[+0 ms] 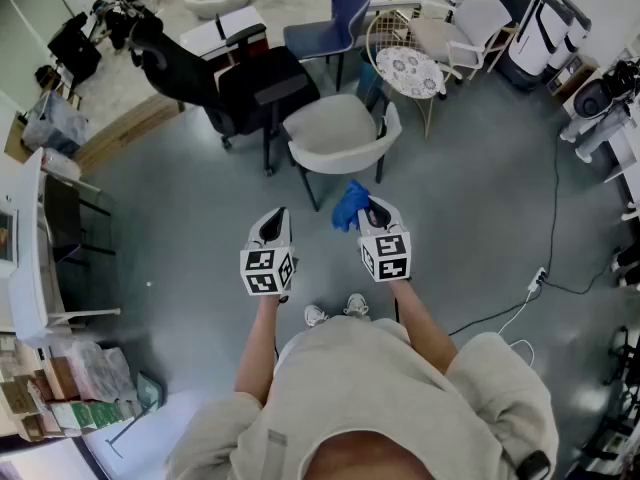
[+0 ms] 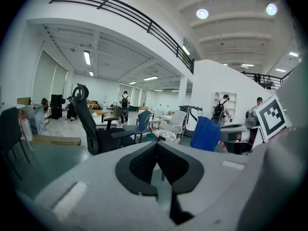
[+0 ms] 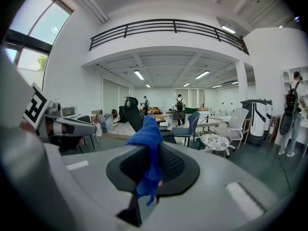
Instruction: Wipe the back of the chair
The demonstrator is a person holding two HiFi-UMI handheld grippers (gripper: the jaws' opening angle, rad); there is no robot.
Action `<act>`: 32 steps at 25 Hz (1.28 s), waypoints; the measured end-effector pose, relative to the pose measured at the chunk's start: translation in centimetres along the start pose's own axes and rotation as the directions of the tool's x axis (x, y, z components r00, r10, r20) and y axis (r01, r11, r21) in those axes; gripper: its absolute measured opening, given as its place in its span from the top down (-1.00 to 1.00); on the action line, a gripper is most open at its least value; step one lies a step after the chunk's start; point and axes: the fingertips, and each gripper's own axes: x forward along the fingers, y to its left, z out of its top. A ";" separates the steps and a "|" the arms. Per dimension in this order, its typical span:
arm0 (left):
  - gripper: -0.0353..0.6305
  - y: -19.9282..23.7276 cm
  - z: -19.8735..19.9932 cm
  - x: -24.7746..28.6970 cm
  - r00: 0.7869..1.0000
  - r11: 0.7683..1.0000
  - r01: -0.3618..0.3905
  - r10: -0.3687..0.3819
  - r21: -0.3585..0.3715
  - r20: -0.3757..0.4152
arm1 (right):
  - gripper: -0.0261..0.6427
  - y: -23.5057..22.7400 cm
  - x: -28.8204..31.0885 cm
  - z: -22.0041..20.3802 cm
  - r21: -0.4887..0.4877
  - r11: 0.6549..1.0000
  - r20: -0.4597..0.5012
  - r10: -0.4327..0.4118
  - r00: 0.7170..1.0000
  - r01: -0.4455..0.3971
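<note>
Cloth [image 1: 349, 206] clamped in right gripper [image 1: 373, 208], left gripper [image 1: 272, 218] – jaws together, open floor [image 1: 190, 218] before white chair [image 1: 338, 134]

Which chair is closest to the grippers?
The pale grey tub chair, ahead of the right gripper holding the blue cloth; the black office chair and blue chair stand beyond it.

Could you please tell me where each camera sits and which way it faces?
Head view: on the person's head, looking steeply down at the white chair, left gripper and right gripper; forearms, torso, shoes show.
Left gripper view: on the left gripper, looking level along its shut jaws across the room; the right gripper shows at right.
Right gripper view: on the right gripper, looking level along jaws shut on the blue cloth; left gripper at left.
Shared: the black office chair, in all three.
</note>
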 end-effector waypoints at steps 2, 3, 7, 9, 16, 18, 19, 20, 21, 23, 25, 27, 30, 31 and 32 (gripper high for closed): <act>0.88 0.0 0.0 0.0 1.000 1.000 0.002 -0.002 0.000 -0.003 | 0.81 0.1 0.1 0.1 -0.002 1.000 -0.002 -0.001 1.000 0.001; 0.88 0.1 0.0 0.1 1.000 1.000 0.003 -0.003 0.001 -0.003 | 0.81 0.1 0.2 0.1 -0.002 1.000 -0.004 -0.003 1.000 0.003; 0.88 0.2 -0.2 0.0 1.000 1.000 0.011 -0.011 -0.004 -0.006 | 0.81 0.2 0.1 0.1 0.001 1.000 -0.003 -0.008 1.000 0.008; 0.88 0.4 -0.5 0.0 1.000 1.000 0.018 -0.018 -0.010 -0.010 | 0.81 0.4 0.1 -0.1 0.004 1.000 -0.007 -0.014 1.000 0.014; 0.88 0.6 -1.6 0.7 0.998 0.998 0.062 -0.062 -0.032 -0.019 | 0.81 0.8 -0.1 -0.9 -0.016 0.999 -0.037 -0.040 0.998 0.040; 0.88 0.5 -1.9 1.2 0.997 0.996 0.077 -0.078 -0.035 -0.021 | 0.81 0.8 -0.4 -1.2 -0.018 0.998 -0.043 -0.053 0.998 0.052; 0.88 0.5 -2.0 1.4 0.996 0.996 0.085 -0.086 -0.036 -0.023 | 0.81 0.7 -0.5 -1.4 -0.018 0.998 -0.047 -0.060 0.997 0.059; 0.88 0.4 -2.0 1.6 0.995 0.995 0.093 -0.094 -0.037 -0.025 | 0.81 0.7 -0.6 -1.5 -0.017 0.998 -0.051 -0.067 0.996 0.066; 0.88 0.2 -2.1 1.8 0.994 0.994 0.102 -0.103 -0.037 -0.028 | 0.81 0.6 -0.8 -1.6 -0.016 0.997 -0.054 -0.073 0.996 0.073; 0.88 -0.2 -2.1 2.1 0.992 0.992 0.117 -0.118 -0.035 -0.034 | 0.81 0.4 -1.0 -1.7 -0.013 0.996 -0.058 -0.084 0.995 0.083; 0.88 -0.8 -2.1 2.4 0.991 0.991 0.127 -0.128 -0.032 -0.040 | 0.81 0.0 -1.2 -1.6 -0.011 0.996 -0.057 -0.088 0.994 0.088; 0.88 -1.2 -2.2 2.7 0.990 0.991 0.130 -0.132 -0.029 -0.048 | 0.81 -0.4 -1.2 -1.6 -0.007 0.996 -0.057 -0.087 0.995 0.087; 0.88 -1.7 -2.2 3.5 0.990 0.992 0.126 -0.128 -0.026 -0.062 | 0.81 -1.4 -0.6 -1.5 0.000 0.997 -0.057 -0.079 0.995 0.079; 0.88 -1.8 -2.3 3.8 0.990 0.992 0.121 -0.123 -0.026 -0.067 | 0.81 -1.8 -0.4 -1.5 0.003 0.997 -0.057 -0.073 0.996 0.074; 0.88 -2.0 -2.4 4.1 0.991 0.993 0.114 -0.116 -0.025 -0.073 | 0.81 -2.2 -0.1 -1.6 0.005 0.998 -0.056 -0.067 0.996 0.067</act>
